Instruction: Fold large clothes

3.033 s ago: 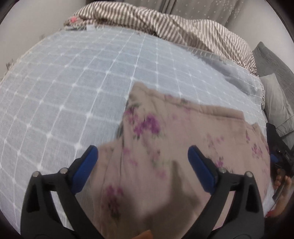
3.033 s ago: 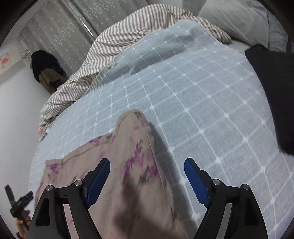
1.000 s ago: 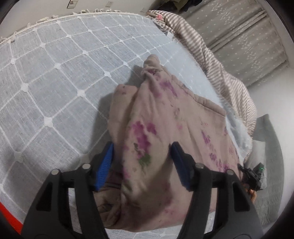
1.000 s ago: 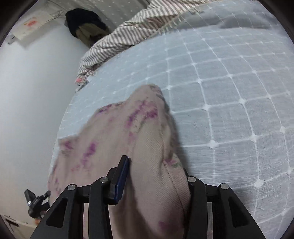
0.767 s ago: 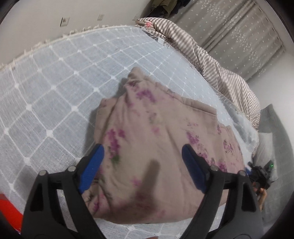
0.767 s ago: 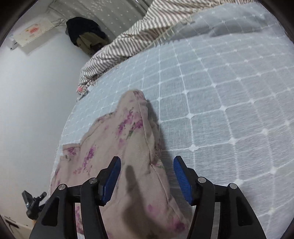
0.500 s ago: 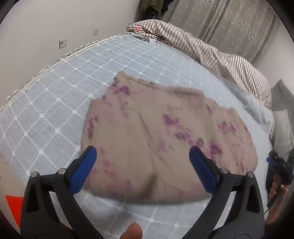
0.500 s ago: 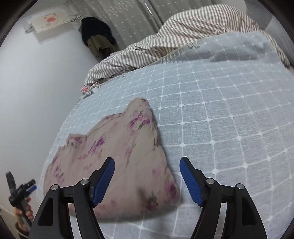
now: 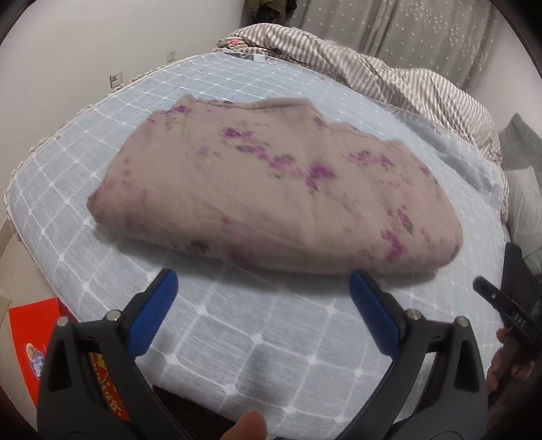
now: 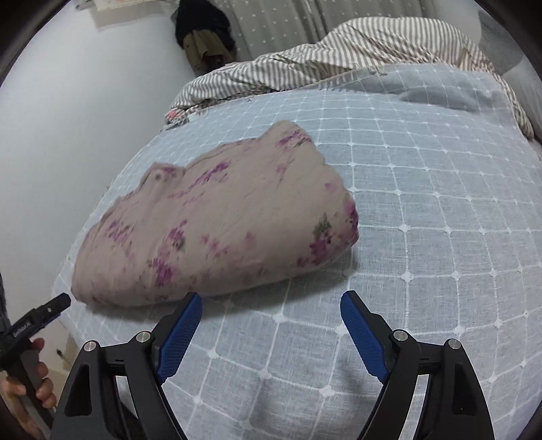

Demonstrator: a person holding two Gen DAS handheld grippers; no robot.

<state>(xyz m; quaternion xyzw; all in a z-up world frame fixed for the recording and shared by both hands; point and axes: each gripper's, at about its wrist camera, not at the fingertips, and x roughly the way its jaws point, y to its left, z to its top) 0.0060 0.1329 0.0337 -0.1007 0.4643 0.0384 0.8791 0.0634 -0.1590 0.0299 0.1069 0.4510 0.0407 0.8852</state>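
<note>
my left gripper (image 9: 262,298) hangs above the near edge of the bed with its blue-padded fingers (image 9: 154,313) spread wide apart and nothing between them; my right gripper (image 10: 271,313) is the same, fingers (image 10: 360,333) splayed and gripping nothing, above the checked bedspread (image 10: 423,237); the folded garment (image 9: 271,182), a beige cloth with purple flower prints, lies flat on the pale blue bedspread (image 9: 271,338) just beyond both sets of fingertips, touching neither; in the left wrist view it stretches as a broad folded bundle across the middle of the bed, its rounded folded edge facing me and its uneven layered edges on the far side; in the right wrist view the same garment (image 10: 216,223) lies to the left of centre, its thick folded corner nearest the gap between my right fingers; a striped duvet (image 9: 389,71) is bunched along the far side of the bed, with dotted curtains (image 9: 423,30) behind it; grey pillows (image 9: 521,169) sit at the right edge of the left view; a red box (image 9: 32,335) shows low on the left beside the bed; dark clothing (image 10: 203,30) hangs by the wall in the right view; each camera catches the other gripper at its edge, held in my hand; the garment's print is blurred.
</note>
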